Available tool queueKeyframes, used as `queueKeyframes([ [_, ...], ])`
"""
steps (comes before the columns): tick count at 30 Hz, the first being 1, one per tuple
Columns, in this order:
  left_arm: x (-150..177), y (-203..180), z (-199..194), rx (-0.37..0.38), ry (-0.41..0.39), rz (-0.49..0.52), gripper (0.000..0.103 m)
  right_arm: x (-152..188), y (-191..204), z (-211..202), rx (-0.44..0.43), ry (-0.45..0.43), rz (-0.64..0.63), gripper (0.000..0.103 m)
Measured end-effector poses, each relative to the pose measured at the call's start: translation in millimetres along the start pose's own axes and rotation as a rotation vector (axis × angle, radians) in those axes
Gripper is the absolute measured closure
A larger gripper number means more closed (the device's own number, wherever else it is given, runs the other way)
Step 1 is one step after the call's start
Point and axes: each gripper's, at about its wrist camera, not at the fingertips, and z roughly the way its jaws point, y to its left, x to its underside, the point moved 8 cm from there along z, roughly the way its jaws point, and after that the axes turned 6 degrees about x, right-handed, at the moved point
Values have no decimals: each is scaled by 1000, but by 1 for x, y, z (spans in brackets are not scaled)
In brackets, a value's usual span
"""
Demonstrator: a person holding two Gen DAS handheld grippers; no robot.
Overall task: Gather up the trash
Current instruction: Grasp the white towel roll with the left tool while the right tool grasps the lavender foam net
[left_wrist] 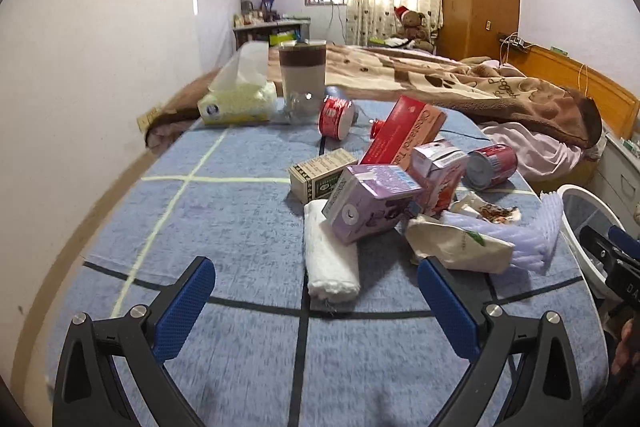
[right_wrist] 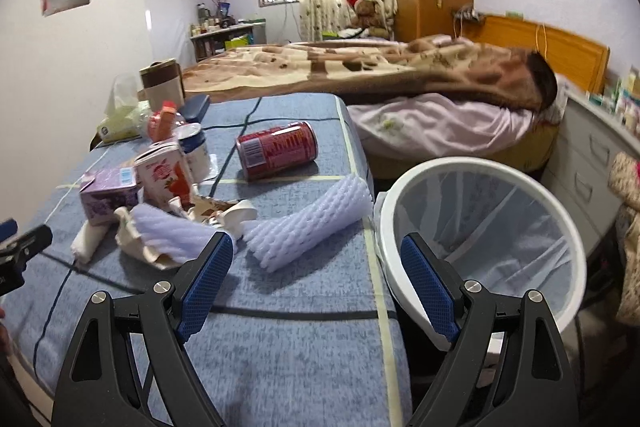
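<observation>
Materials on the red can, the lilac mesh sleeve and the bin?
Red can: likely aluminium, glossy print, bare silvery end. Lilac mesh sleeve: soft foam netting, matte, open diamond cells. Bin: white plastic rim, smooth, with a thin translucent film liner.

Two red drink cans are seen on the blue cloth: one (right_wrist: 277, 149) lying near the table's edge, another (left_wrist: 336, 117) by the tissue box (left_wrist: 236, 103), of which one is counted. Two small drink cartons are counted, one purple (left_wrist: 370, 201) and one pink (left_wrist: 438, 171). Two foam fruit nets (right_wrist: 308, 223) (right_wrist: 172, 237), one rolled white towel (left_wrist: 330, 255), one red box (left_wrist: 404, 135) and one white lined bin (right_wrist: 480, 227) are shown.
</observation>
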Motion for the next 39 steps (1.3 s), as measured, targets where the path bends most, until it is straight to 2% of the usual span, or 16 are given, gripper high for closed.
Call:
queueKeyframes([
  [1,0,3,7,4,19,-8,5,0,0,2,6,4,0,15],
  [5,3,7,30,26,68,-10,8,-4,-4,15,16,30,18,15],
  [6,4,7,35,35,86,-22,16,-5,-4,18,10,43,29,16],
  [7,5,8,40,49,100,-40,19,-5,-3,21,2,51,37,16],
  [9,7,8,46,53,107,-44,19,-4,-1,27,-8,78,50,16],
  [12,8,10,58,71,137,-63,25,-1,1,38,-39,128,74,24],
  [16,6,12,69,101,158,-92,34,0,3,50,-49,173,89,26],
  [18,5,12,72,108,169,-105,35,0,5,51,-50,182,90,35],
  [23,6,17,81,97,195,-122,37,-4,5,54,-37,193,83,36],
  [32,5,16,92,106,221,-138,44,-5,13,66,-77,230,75,48],
  [35,3,17,94,110,220,-142,57,-5,18,67,-100,232,68,60],
  [36,2,15,94,129,222,-149,69,-6,19,67,-104,230,64,65],
  [37,2,13,93,147,225,-153,74,-6,20,66,-109,229,61,66],
  [39,3,10,93,135,224,-137,74,-6,19,66,-123,227,70,71],
])
